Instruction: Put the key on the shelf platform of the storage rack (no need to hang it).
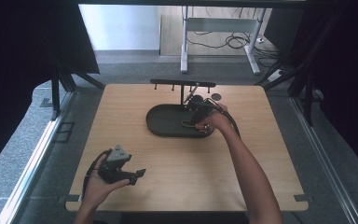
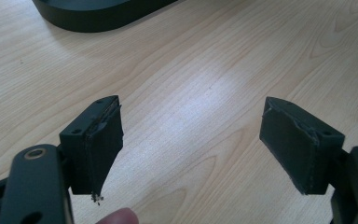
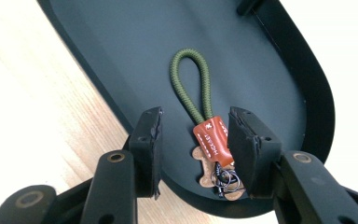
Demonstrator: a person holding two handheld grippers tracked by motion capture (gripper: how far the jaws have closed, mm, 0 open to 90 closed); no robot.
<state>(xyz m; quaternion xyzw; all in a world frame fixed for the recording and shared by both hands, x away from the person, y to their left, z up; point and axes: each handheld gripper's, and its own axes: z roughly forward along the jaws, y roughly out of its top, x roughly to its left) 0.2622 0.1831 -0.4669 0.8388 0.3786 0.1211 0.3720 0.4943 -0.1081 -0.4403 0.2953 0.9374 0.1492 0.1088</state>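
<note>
Left gripper [image 1: 140, 173]: near the tabletop's near-left corner, cradled in the person's left hand [image 1: 98, 184]; jaws stand wide apart with nothing between them, bare wood showing in the gap in the left gripper view.
Tabletop [image 1: 177, 172]: light wood, squarish.
Right forearm [image 1: 251, 172]: reaches from the near edge up toward the middle of the tabletop.
Right gripper [image 3: 193, 144]: over the right end of the tray, pointing down into it; jaws partly apart, with the keychain lying between them. The left pad stands clear of the keychain; the right pad is just beside the leather tag, and contact there cannot be told.
Keychain [image 3: 209, 140]: lies on the tray floor at its right end; an olive-green cord loop, a brown leather tag, a pale tan leather piece beneath, and dark metal rings at the end nearest the gripper.
Tray [image 1: 161, 122]: dark, oval, shallow, at the middle of the tabletop toward the far edge.
Rack [image 1: 182, 84]: dark bar with small pegs, on a post behind the tray, near the far edge.
Disc [image 1: 216, 96]: small, dark, round, flat on the tabletop near the far edge, right of the rack.
</note>
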